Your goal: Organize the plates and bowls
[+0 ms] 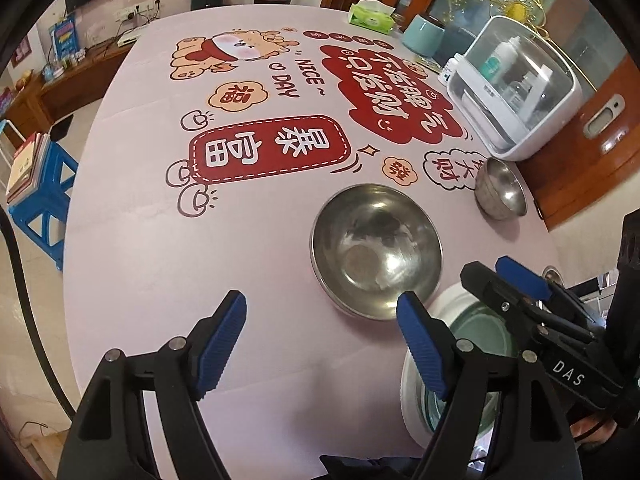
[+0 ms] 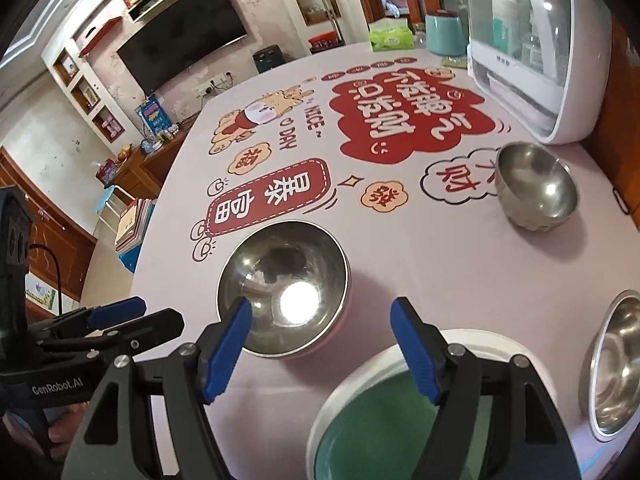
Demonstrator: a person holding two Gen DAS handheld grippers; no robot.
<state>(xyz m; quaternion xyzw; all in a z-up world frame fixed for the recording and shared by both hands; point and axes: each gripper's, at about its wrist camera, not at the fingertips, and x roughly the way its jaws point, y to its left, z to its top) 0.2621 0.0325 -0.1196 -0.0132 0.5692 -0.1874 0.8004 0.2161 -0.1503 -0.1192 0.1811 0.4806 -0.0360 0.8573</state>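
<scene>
Now, left to right across the table:
Left gripper (image 1: 322, 340): jaws spread wide, nothing between the blue pads, hanging over bare cloth just short of the big bowl.
Tablecloth (image 1: 132, 248): pale pink, printed with red cartoon panels and "NICE DAY".
Big bowl (image 1: 376, 250): steel, upright, empty, standing on the cloth in front of both grippers; in the right wrist view the left pad overlaps its near rim, and contact cannot be told.
Plate (image 2: 492, 346): white rim, green centre, at the near edge just right of the big bowl, under the right gripper.
Right gripper (image 2: 322, 346): jaws released and empty, poised above the plate's far rim.
Small bowl (image 2: 536, 186): steel, upright, further back on the right, well apart from the big bowl.
Third bowl (image 2: 618, 364): steel, at the far right edge, beside the plate.
Box (image 2: 536, 44): white case with clear lid, behind the small bowl.
</scene>
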